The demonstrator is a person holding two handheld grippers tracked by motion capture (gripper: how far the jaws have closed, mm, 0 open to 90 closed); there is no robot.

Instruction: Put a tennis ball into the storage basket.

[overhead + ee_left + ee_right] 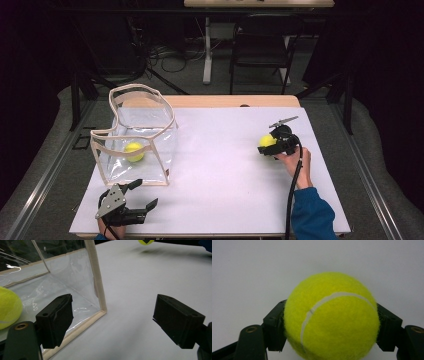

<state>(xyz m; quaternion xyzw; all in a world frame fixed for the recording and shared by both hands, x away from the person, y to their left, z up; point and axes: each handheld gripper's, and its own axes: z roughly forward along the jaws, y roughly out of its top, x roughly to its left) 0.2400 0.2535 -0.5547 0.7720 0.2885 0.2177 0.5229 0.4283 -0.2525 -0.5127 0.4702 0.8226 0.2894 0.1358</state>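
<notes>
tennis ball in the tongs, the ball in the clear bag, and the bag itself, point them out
held tennis ball [332, 317]: right gripper view, middle of its felt, by the white seam
ball in bag [134, 151]: high view, its centre
clear bag [150, 90]: high view, cream trim on its top rim

**No readable text**

No lettering, label, brand, number or sign can be read here. The tennis ball [332, 317] in the right gripper view shows a curved white seam and plain yellow felt, with no printed mark on the side that faces the camera. The second tennis ball [134, 151] in the clear bag [150, 112] is too small in the high view for any print to be made out. The bag's clear walls, its beige trim and the white bench [225, 175] carry no writing.
</notes>
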